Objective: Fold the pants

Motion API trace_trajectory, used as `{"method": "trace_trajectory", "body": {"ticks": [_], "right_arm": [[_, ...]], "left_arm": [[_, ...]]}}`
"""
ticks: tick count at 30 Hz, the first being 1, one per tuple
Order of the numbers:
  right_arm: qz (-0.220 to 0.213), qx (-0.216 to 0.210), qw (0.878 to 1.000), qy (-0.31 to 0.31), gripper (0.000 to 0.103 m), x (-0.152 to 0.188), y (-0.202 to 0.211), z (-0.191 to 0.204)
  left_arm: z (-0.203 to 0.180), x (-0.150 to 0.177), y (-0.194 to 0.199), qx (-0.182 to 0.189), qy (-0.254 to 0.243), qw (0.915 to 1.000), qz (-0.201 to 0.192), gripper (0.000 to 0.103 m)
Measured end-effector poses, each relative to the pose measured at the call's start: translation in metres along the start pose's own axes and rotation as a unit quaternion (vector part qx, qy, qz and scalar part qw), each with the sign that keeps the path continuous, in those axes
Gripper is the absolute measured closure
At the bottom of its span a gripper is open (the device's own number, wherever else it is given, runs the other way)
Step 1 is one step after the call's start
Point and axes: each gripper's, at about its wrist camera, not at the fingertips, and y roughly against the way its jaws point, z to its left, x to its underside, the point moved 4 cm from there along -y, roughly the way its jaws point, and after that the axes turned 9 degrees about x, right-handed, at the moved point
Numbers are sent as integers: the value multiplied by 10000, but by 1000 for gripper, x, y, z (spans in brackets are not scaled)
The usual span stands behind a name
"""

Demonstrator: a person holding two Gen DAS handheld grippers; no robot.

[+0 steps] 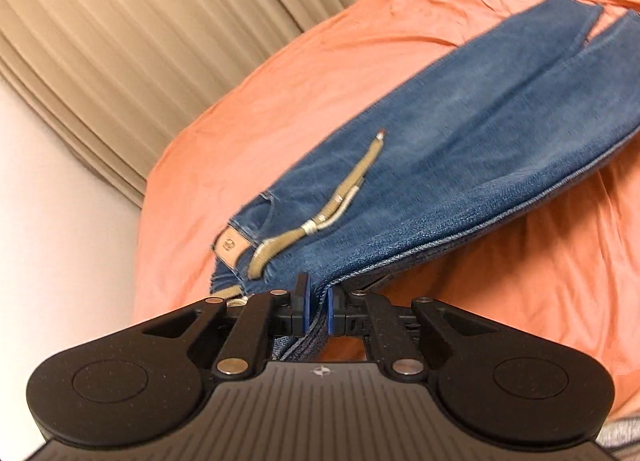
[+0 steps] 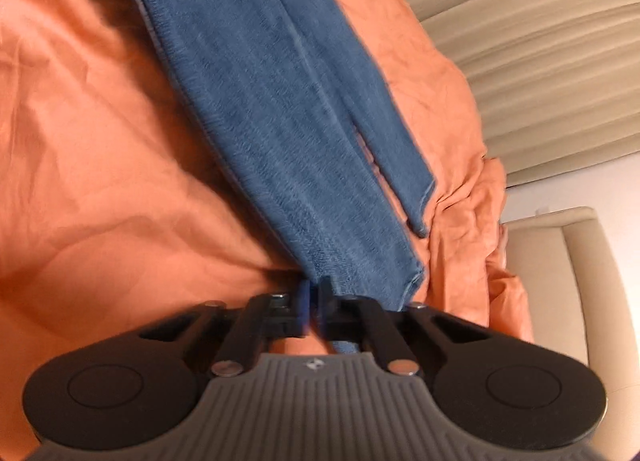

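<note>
Nearest the waistband of the blue denim pants [image 1: 420, 149], the left gripper [image 1: 319, 303] has its blue-padded jaws clenched on a bunched edge of cloth, with stitched seams running down between them. Just beyond that grip, on the waistband itself, sit a tan leather patch [image 1: 231, 246] and a beige woven drawcord [image 1: 340, 197] lying loose across the denim. At the far end from the waistband, the right gripper [image 2: 315, 303] has its jaws closed on the hem corner of the nearer leg; the view is blurred, but cloth passes between the pads and hangs out below them. The other leg's hem [image 2: 420, 221] lies free, just beside the held one. The pants stretch lengthwise on the rumpled orange bedsheet [image 1: 280, 101] of a bed, legs slightly parted past the crotch. Beyond the pants stand beige pleated curtains [image 1: 120, 41].

Denim like this is likely fairly heavy and limp: it should sag between the two grips and drag on the sheet rather than hold a shape, though it is not slippery and will not be harmed by firm pinching. Thick seams and hems are probably the surest holds. With only one hem gripped, the free leg may trail or twist when lifted, and the loose cord could swing.
</note>
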Motion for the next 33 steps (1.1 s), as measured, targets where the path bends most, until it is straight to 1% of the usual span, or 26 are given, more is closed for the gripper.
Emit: {"method": "trace_trajectory", "body": {"ticks": [2,5,7,9,13,16,18,21,24,27,30,33], "right_arm": [[-34,130,9998,-176,103,-5,4,-13],[-138,432,9976,-516,103,-21,7,-48],[-189,605,9949,-790,103,-39,8,-79],[-210,764,9924,-939,103,-60,2,-109],[-108,947,9897,-1066,103,-105,-34,-154],[107,941,9900,-1043,103,-137,-76,-170],[279,908,9907,-975,103,-158,-107,-173],[467,792,9920,-862,103,-184,-159,-167],[631,643,9934,-713,103,-207,-206,-149],[803,507,9942,-509,103,-221,-249,-126],[947,347,9941,-405,103,-230,-284,-107],[1064,159,9939,-251,103,-223,-308,-81]], "left_arm": [[9,-8,-3,13,177,9998,-49,96],[27,-28,-2,-36,356,9992,-154,96],[45,-44,-4,-44,495,9986,-180,96],[62,-63,-10,-90,501,9986,-152,96],[93,-102,-35,-131,558,9983,-48,96],[111,-127,-74,5,573,9983,58,96],[119,-140,-108,92,563,9982,173,96],[128,-151,-165,146,553,9973,454,96],[132,-152,-223,315,649,9943,783,96],[133,-145,-273,532,745,9897,1098,95],[130,-135,-307,649,750,9868,1284,95],[131,-125,-323,714,801,9861,1270,93]]}}
